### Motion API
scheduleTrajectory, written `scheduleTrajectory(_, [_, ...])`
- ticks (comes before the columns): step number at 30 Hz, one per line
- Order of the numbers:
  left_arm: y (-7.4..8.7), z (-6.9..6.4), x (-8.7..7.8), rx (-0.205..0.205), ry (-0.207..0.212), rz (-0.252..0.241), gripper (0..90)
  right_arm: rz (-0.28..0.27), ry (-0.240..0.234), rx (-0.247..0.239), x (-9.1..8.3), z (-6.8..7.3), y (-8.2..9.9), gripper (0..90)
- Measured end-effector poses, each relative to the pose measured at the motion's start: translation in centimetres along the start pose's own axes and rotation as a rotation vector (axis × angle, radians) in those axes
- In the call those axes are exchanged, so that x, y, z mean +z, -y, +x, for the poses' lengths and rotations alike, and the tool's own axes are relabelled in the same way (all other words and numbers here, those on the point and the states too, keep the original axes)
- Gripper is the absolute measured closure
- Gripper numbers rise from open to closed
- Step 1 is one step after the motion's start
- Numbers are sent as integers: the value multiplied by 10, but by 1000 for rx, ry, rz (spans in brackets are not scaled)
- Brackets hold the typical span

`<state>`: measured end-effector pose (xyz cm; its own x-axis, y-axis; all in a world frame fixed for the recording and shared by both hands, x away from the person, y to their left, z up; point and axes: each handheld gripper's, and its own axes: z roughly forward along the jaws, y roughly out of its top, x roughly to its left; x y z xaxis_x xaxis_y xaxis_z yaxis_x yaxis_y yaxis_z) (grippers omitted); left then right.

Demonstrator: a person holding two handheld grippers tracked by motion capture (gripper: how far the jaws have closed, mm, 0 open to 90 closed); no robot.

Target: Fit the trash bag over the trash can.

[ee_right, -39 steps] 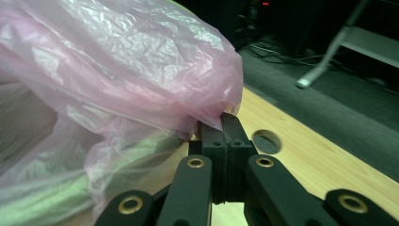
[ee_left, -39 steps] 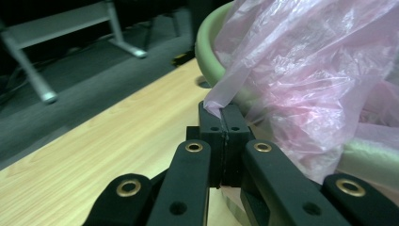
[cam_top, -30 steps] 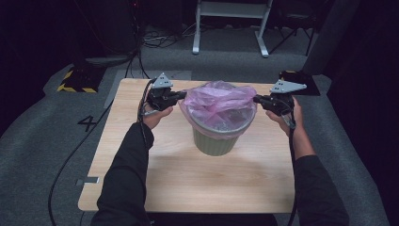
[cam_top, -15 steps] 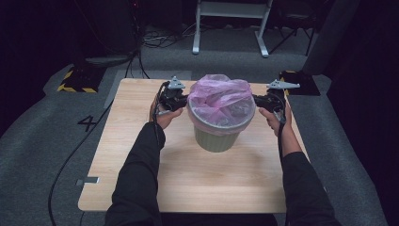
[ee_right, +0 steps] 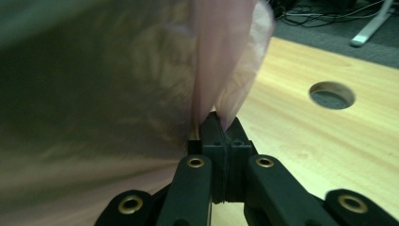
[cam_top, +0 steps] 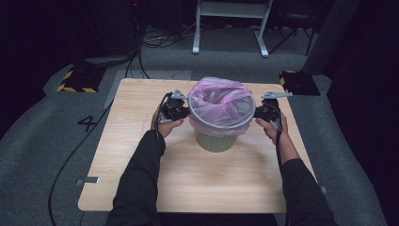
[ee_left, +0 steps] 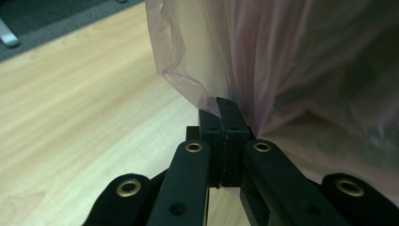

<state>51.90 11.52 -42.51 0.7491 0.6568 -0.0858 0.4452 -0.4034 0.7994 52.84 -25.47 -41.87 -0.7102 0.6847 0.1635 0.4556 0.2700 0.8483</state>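
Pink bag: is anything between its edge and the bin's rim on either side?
Nothing visible. Each hand-held gripper, left and right, pinches the bag edge outside the bin; the film already drapes over the rim, with bare table around.

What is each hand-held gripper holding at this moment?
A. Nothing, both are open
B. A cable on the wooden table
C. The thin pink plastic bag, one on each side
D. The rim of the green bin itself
C: the left hand-held gripper and the right hand-held gripper are each shut on the thin pink plastic bag lining the round green bin.
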Motion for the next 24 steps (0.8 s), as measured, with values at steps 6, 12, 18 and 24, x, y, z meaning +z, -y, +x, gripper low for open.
scheduleTrajectory(6, [14,-3,-4,34,6,29,899,35,-9,-9,0,3,18,900])
scheduleTrajectory(12, [23,-2,-9,39,-14,46,899,20,-5,5,-4,0,29,900])
scheduleTrajectory(18, [26,-3,-7,23,-15,39,899,4,17,8,-3,1,32,900])
scheduleTrajectory(24, [27,-7,-6,26,-42,13,845,-13,85,-28,-2,5,33,838])
